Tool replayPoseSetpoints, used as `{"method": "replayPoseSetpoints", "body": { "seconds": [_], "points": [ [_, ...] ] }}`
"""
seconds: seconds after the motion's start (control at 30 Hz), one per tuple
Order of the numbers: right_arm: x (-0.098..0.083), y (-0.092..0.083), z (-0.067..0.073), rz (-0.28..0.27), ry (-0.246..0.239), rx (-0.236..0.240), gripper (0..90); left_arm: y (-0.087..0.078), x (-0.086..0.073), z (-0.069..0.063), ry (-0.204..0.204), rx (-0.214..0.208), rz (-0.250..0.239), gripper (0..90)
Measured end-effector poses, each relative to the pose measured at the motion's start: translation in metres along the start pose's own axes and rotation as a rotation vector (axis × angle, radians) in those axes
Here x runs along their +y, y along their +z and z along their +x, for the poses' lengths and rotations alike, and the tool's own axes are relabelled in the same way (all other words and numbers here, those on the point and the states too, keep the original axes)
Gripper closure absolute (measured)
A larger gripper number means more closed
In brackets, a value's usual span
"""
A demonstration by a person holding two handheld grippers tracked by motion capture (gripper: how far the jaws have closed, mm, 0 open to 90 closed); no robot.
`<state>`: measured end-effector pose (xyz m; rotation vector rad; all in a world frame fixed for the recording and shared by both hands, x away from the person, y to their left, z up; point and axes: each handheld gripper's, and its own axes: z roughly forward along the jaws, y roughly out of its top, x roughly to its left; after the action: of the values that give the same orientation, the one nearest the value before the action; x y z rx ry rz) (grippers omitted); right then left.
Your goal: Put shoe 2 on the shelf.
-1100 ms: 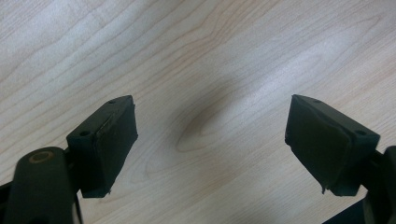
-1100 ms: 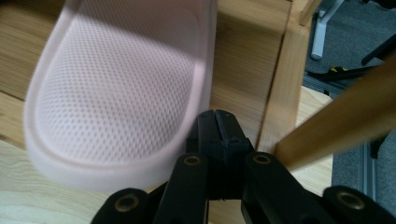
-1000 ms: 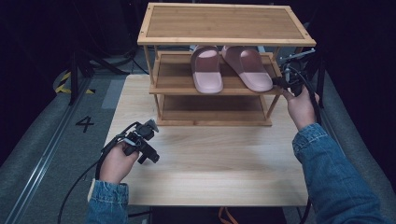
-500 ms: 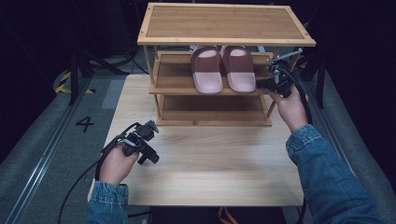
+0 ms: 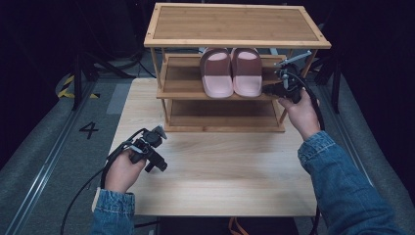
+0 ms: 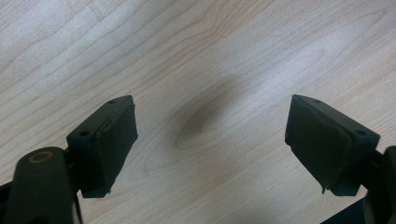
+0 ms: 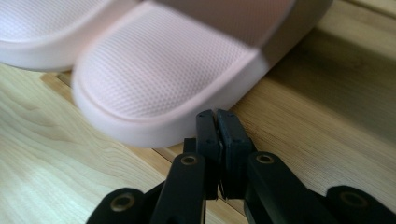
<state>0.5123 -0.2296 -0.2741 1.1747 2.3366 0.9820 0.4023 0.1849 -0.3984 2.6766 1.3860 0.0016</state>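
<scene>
From the high view, two pink slippers sit side by side on the middle shelf of a wooden rack. The right slipper is the one the right gripper is just beside. The left gripper is well apart, low over the table.

In the left gripper view, the jaws stand wide apart with nothing between them, just bare table wood.

In the right gripper view, the jaws are pressed almost together and hold nothing. They have just been opening a tiny bit. The slipper's rounded end is just in front of them. It looks light, soft and squishy, with a bumpy top. I think the thick edge is the best place to pinch it.
</scene>
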Motion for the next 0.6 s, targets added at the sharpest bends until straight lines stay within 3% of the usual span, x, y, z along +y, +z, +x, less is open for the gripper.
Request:
{"method": "replayPoseSetpoints", "body": {
  "seconds": [0.07,0.1,0.3,0.47,0.6],
  "points": [
    [0.000,-0.006,0.002,-0.006,-0.003,0.018,83.4,-0.001,0.001,0.000,-0.002,-0.001,-0.004,17.0],
    [-0.002,-0.013,0.003,-0.016,-0.029,0.034,80.8,-0.002,0.001,0.000,-0.003,0.005,-0.009,17.1],
    [-0.012,-0.033,0.004,-0.017,-0.031,0.085,68.4,-0.006,0.002,0.002,-0.006,0.007,-0.018,17.2],
    [-0.031,-0.056,0.002,-0.022,-0.025,0.107,57.8,-0.008,0.000,0.004,-0.002,0.028,-0.022,17.3],
    [-0.057,-0.074,-0.006,-0.009,-0.012,0.109,49.6,-0.010,-0.002,0.005,-0.001,0.036,-0.035,17.2]
  ]
}}
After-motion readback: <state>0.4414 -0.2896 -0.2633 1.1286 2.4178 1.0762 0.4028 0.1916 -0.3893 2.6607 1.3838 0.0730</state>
